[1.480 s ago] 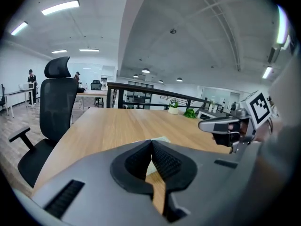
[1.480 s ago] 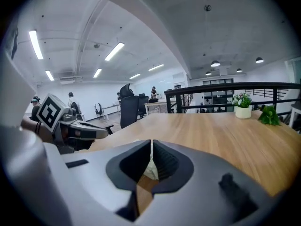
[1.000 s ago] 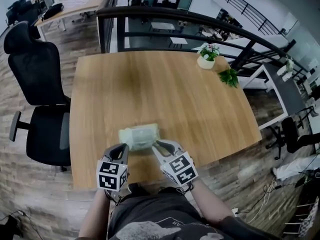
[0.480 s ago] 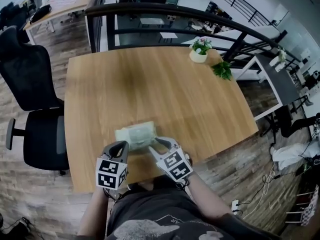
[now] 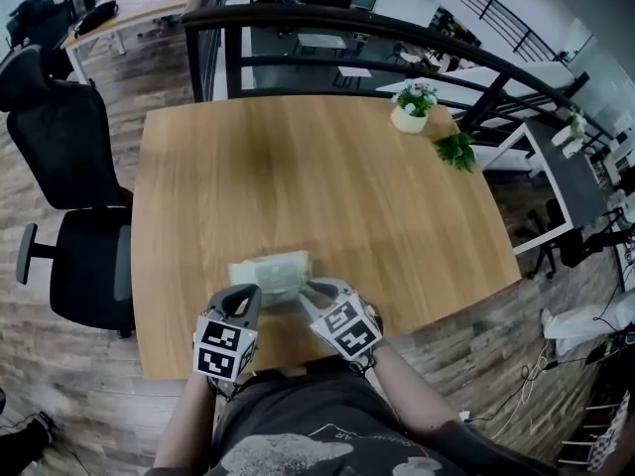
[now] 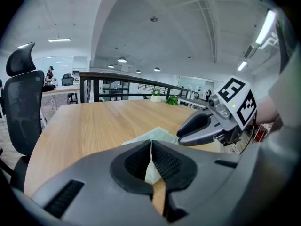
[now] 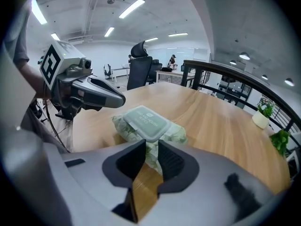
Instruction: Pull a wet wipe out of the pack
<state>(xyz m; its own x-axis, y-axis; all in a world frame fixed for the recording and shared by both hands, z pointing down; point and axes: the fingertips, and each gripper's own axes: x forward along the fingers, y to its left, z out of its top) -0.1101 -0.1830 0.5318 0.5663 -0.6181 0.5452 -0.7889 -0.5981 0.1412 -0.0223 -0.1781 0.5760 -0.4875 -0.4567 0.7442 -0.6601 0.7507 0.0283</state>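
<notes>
A pale green wet wipe pack (image 5: 270, 274) with a grey-green lid (image 7: 146, 121) lies flat near the front edge of the wooden table (image 5: 327, 186). My left gripper (image 5: 246, 296) sits at the pack's near left corner. In the left gripper view it (image 6: 151, 161) is shut on a thin fold of the pack's film. My right gripper (image 5: 310, 290) is at the pack's near right end. Its jaws (image 7: 151, 159) have just been closing, and the soft end of the pack fills the gap between the pads. The lid is closed.
A white pot with a small plant (image 5: 409, 117) and a loose green sprig (image 5: 456, 152) stand at the table's far right corner. A black office chair (image 5: 74, 206) is to the left of the table, and a dark railing (image 5: 347, 33) runs behind it.
The right gripper has sunk a little onto the pack's near end. The left gripper and the pack have stayed where they were.
</notes>
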